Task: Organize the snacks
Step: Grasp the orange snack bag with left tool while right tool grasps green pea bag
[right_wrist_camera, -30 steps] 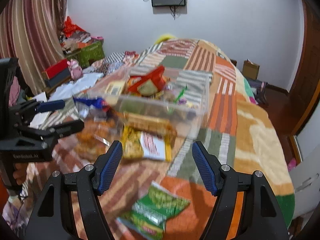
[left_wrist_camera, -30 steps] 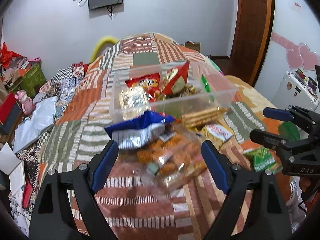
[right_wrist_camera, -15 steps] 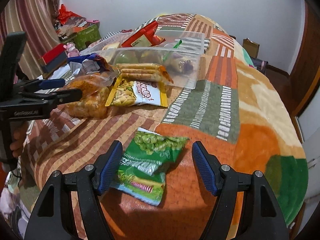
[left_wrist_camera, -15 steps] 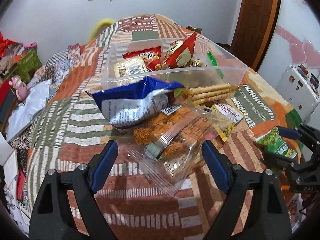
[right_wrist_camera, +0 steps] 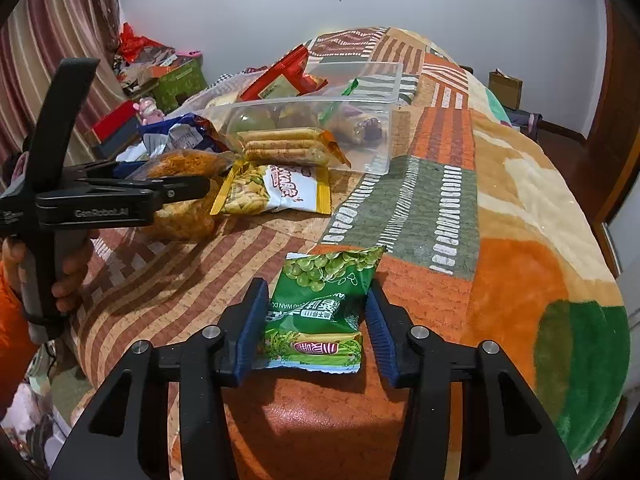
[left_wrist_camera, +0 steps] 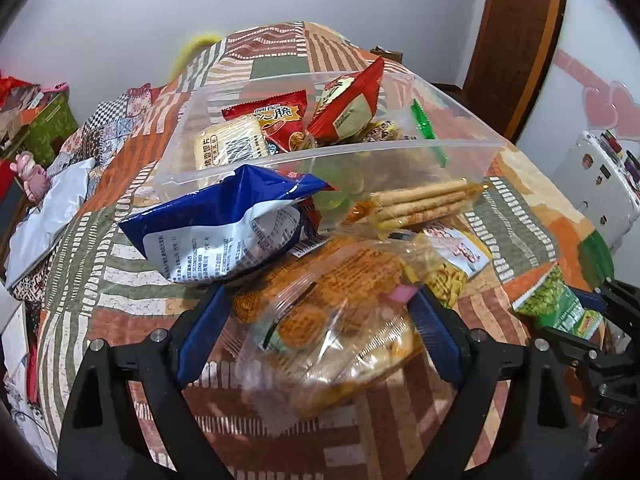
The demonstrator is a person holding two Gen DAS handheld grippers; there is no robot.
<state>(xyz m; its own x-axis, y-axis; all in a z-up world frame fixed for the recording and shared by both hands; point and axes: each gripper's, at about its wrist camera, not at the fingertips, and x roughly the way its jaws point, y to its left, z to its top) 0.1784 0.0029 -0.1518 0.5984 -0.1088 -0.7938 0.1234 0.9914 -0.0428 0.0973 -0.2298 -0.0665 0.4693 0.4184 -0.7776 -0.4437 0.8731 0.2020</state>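
On the patchwork blanket (right_wrist_camera: pixel 436 200), the right gripper (right_wrist_camera: pixel 314 328) straddles the green pea packet (right_wrist_camera: pixel 324 308), fingers spread at either side of it, contact not discernible; the left gripper (left_wrist_camera: pixel 316 332) brackets the clear cracker bag (left_wrist_camera: pixel 332 320), fingers spread; both snacks lie in front of the clear container (left_wrist_camera: pixel 400 152), pea packet well apart from it.

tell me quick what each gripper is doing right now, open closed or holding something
Left gripper: open, jaws straddling the clear bag of orange snacks, not clamped.
Right gripper: open, jaws either side of the green pea packet, not gripping.
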